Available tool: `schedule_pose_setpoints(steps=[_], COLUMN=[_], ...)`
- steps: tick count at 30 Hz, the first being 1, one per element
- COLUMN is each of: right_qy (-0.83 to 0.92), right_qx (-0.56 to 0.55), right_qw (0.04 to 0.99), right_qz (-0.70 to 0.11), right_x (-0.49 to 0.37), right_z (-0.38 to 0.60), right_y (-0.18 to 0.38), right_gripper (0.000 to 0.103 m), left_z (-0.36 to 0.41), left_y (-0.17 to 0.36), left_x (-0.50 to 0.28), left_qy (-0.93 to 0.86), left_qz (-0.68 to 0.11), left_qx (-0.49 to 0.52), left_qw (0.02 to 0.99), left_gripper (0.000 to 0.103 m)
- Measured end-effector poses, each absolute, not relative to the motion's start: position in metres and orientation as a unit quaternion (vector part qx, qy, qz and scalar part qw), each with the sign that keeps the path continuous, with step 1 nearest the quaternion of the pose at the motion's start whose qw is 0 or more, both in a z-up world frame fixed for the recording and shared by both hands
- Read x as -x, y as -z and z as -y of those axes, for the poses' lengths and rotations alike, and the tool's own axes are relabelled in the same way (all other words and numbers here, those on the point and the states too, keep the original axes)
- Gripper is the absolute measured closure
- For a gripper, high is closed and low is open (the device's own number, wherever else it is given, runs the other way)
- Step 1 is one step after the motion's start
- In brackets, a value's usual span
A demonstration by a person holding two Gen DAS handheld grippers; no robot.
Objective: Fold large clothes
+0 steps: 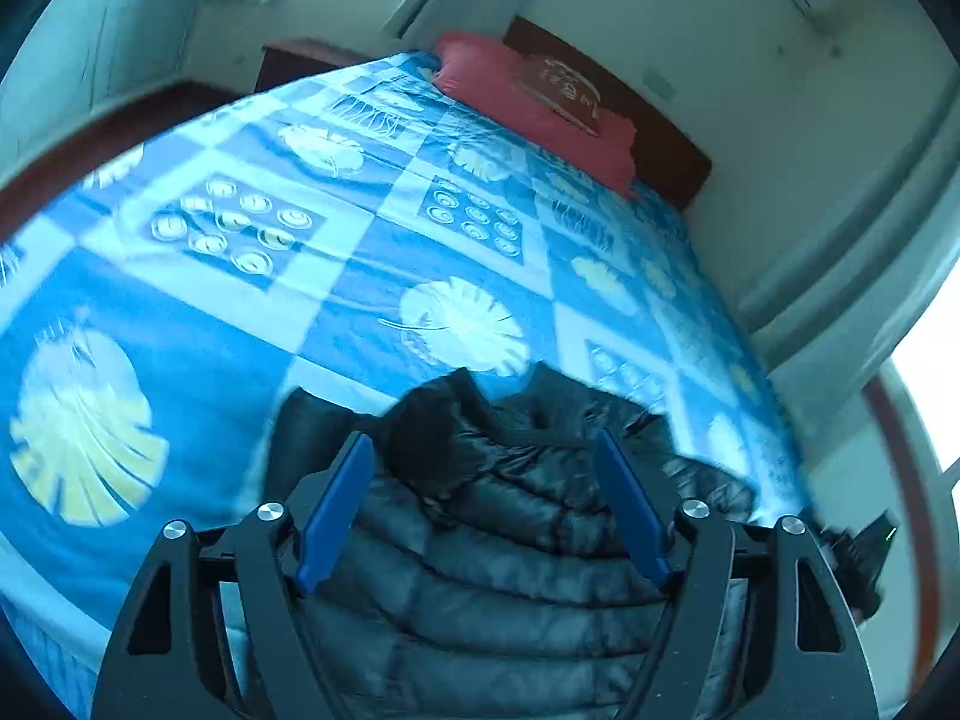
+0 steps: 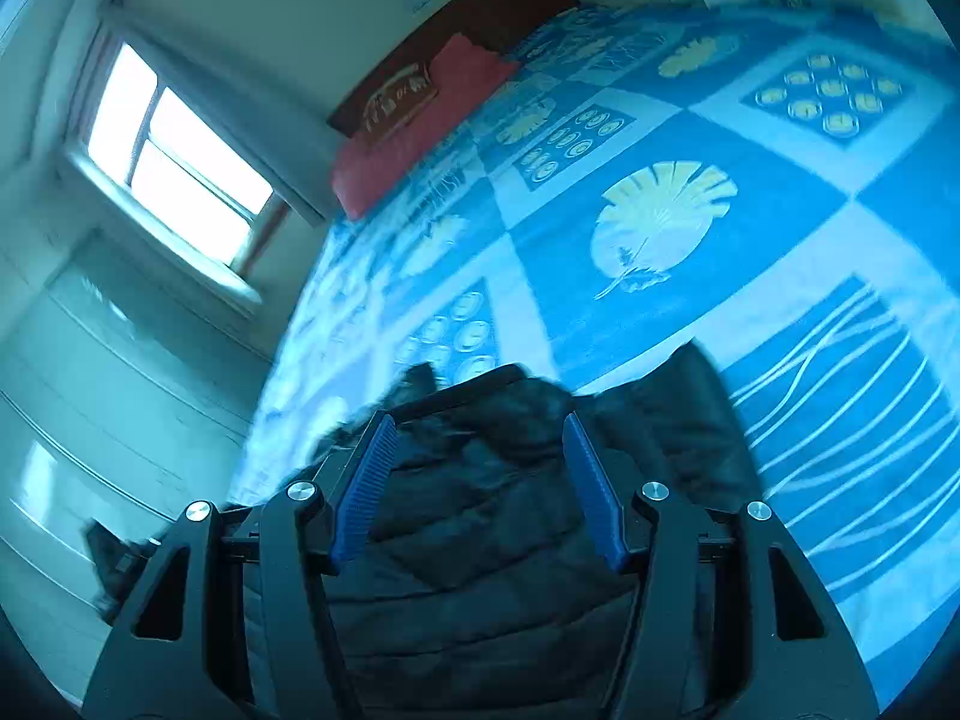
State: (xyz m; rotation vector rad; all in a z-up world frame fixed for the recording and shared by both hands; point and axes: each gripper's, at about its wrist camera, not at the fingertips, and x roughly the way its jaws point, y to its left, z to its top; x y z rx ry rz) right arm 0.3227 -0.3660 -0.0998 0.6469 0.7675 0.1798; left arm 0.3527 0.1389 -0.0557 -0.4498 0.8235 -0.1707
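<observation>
A black quilted puffer jacket (image 1: 498, 516) lies bunched on the near part of a bed. My left gripper (image 1: 483, 438) hangs just over it, jaws spread wide, blue pads clear of the fabric. In the right wrist view the same jacket (image 2: 480, 516) fills the space below and between the fingers of my right gripper (image 2: 477, 420), which stands open too, nothing pinched. The jacket's near part is hidden under both gripper bodies. At the far right of the left wrist view a dark blurred piece of the other gripper (image 1: 858, 546) shows.
The bed carries a blue and white patterned cover (image 1: 336, 276) with shell prints. A red pillow (image 1: 540, 102) lies at the dark wooden headboard (image 1: 660, 126). A white wall runs close along the bed's right side (image 1: 840, 210). A bright window (image 2: 180, 162) shows in the right wrist view.
</observation>
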Motion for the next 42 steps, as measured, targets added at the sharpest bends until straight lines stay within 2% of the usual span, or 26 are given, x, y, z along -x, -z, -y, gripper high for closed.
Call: schedule_pose_setpoints(steps=[5, 9, 10, 11, 12, 13, 14, 16, 21, 24, 29, 34, 36, 37, 39, 40, 41, 42], right_qy=[-0.092, -0.089, -0.089, -0.087, -0.090, -0.092, -0.089, -0.080, -0.039, -0.018, -0.018, -0.018, -0.022, -0.020, -0.005, 0.002, 0.012, 0.012], right_qx=[-0.283, -0.251, -0.248, -0.243, -0.247, -0.254, -0.256, -0.249, -0.210, -0.198, -0.215, -0.225, -0.233, -0.235, -0.234, -0.236, -0.235, -0.233], right_qw=[0.862, 0.857, 0.857, 0.858, 0.857, 0.858, 0.861, 0.872, 0.890, 0.887, 0.881, 0.874, 0.869, 0.868, 0.872, 0.876, 0.883, 0.886], right_qz=[-0.409, -0.440, -0.443, -0.445, -0.443, -0.437, -0.431, -0.414, -0.402, -0.417, -0.421, -0.429, -0.436, -0.437, -0.430, -0.421, -0.405, -0.401], right_x=[-0.352, -0.373, -0.375, -0.377, -0.377, -0.377, -0.376, -0.375, -0.382, -0.391, -0.398, -0.401, -0.400, -0.398, -0.392, -0.388, -0.381, -0.378], right_z=[0.361, 0.349, 0.347, 0.346, 0.346, 0.347, 0.349, 0.350, 0.347, 0.347, 0.353, 0.355, 0.357, 0.358, 0.360, 0.361, 0.359, 0.356], right_y=[0.121, 0.137, 0.139, 0.139, 0.140, 0.138, 0.136, 0.130, 0.132, 0.151, 0.176, 0.177, 0.173, 0.168, 0.156, 0.150, 0.138, 0.132], right_gripper=[0.045, 0.048, 0.064, 0.086, 0.093, 0.097, 0.098, 0.100, 0.100, 0.100, 0.100, 0.099, 0.096, 0.090, 0.074, 0.062, 0.058, 0.058], left_z=[-0.146, -0.149, -0.149, -0.146, -0.143, -0.139, -0.136, -0.132, -0.116, -0.104, -0.110, -0.113, -0.123, -0.127, -0.136, -0.144, -0.147, -0.148], left_y=[0.093, 0.110, 0.111, 0.111, 0.111, 0.111, 0.110, 0.107, 0.100, 0.116, 0.148, 0.149, 0.141, 0.136, 0.124, 0.114, 0.107, 0.100], left_x=[-0.373, -0.384, -0.385, -0.387, -0.389, -0.392, -0.394, -0.397, -0.412, -0.424, -0.435, -0.437, -0.433, -0.431, -0.425, -0.420, -0.417, -0.414], left_qy=[0.070, 0.065, 0.065, 0.066, 0.059, 0.048, 0.048, 0.046, 0.034, 0.008, -0.004, 0.001, 0.007, 0.003, -0.010, -0.010, -0.010, -0.016], left_qz=[-0.452, -0.455, -0.450, -0.448, -0.454, -0.459, -0.461, -0.453, -0.430, -0.434, -0.439, -0.445, -0.446, -0.444, -0.437, -0.429, -0.422, -0.416], left_qx=[0.198, 0.194, 0.190, 0.179, 0.165, 0.148, 0.142, 0.130, 0.084, 0.036, 0.049, 0.064, 0.089, 0.099, 0.117, 0.136, 0.146, 0.149], left_qw=[0.867, 0.867, 0.870, 0.873, 0.874, 0.874, 0.874, 0.881, 0.898, 0.900, 0.897, 0.893, 0.891, 0.891, 0.892, 0.893, 0.895, 0.897], left_gripper=[0.028, 0.029, 0.034, 0.056, 0.068, 0.074, 0.079, 0.083, 0.085, 0.085, 0.083, 0.078, 0.074, 0.072, 0.057, 0.056, 0.056, 0.056])
